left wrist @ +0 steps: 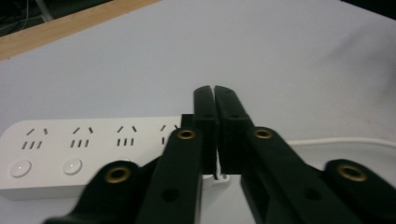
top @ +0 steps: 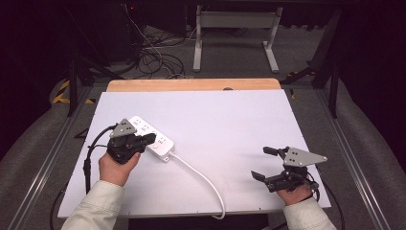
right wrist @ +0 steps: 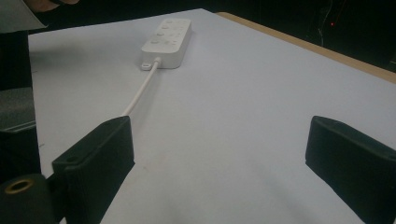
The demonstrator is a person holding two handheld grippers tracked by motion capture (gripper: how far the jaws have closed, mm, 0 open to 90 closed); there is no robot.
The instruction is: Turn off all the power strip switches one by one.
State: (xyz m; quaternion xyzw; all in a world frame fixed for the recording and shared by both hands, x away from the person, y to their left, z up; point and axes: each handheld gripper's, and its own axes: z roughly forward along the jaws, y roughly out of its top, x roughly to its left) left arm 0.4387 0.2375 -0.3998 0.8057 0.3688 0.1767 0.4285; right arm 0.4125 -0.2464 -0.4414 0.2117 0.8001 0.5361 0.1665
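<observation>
In the high view, a white plastic power strip (top: 152,135) with a row of sockets and round switches is seen lying flat on the left part of the white-topped desk (top: 230,129), its white cable (top: 203,179) curving toward the near edge. The left gripper (top: 149,139) is held over the strip's cable end with its jaws together on nothing; the right gripper (top: 261,163) is kept well apart at the right, jaws spread and empty.

In the left gripper view, the shut jaws are seen pointing past the strip's (left wrist: 88,154) last socket. A switch press is judged to be the step: the closed tips are best lowered straight onto one round button (left wrist: 72,165), squarely, so that the strip is not pushed sideways.

In the right gripper view, the strip (right wrist: 167,41) is seen far off between the wide jaws; steadying it may help.
</observation>
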